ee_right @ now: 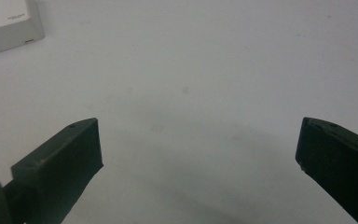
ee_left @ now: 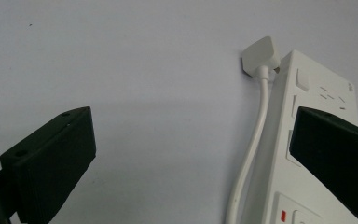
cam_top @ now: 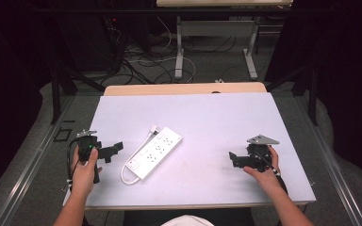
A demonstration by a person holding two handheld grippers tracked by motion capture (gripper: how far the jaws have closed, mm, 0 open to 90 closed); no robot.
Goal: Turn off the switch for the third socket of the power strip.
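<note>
While both wide apart, left claw (cam_top: 118, 147) just beside power strip (cam_top: 155, 152), right claw (cam_top: 233, 158) well apart.

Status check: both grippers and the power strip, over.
Left gripper open, empty, just left of the power strip. Right gripper open, empty, well off to the strip's right. Strip flat on the table, cord along its side. Nothing in the way.

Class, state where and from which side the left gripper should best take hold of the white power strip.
Probably across the narrow width of the power strip, near its middle, from above. It lies flat and diagonal, so the open left gripper should turn square to its long sides, clear of the cable along one edge.
</note>
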